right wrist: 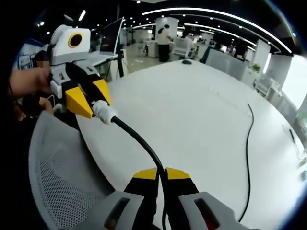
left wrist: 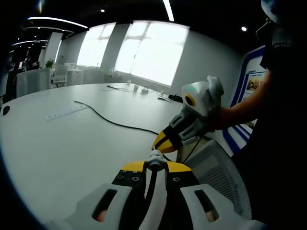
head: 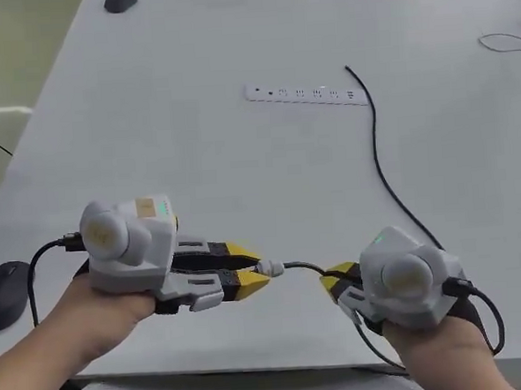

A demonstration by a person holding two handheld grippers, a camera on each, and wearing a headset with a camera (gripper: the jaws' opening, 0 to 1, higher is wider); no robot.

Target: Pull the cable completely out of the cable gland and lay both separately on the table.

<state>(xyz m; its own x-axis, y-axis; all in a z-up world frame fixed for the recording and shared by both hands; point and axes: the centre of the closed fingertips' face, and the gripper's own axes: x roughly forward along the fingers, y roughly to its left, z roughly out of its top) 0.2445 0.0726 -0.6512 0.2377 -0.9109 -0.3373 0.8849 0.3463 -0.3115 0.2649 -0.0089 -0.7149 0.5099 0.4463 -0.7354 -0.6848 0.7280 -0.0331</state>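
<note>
Cable gland sits pinched in the left gripper's closed tips, near the table's front edge. Just beside it, the right gripper clamps the cable. Beyond both, bare tabletop runs to a power strip.

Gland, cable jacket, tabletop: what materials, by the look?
The cable gland looks like moulded plastic: pale grey, matte. The cable has a smooth black jacket that bends softly, likely rubber or PVC. The table is white, smooth, faintly glossy, perhaps laminate.
</note>
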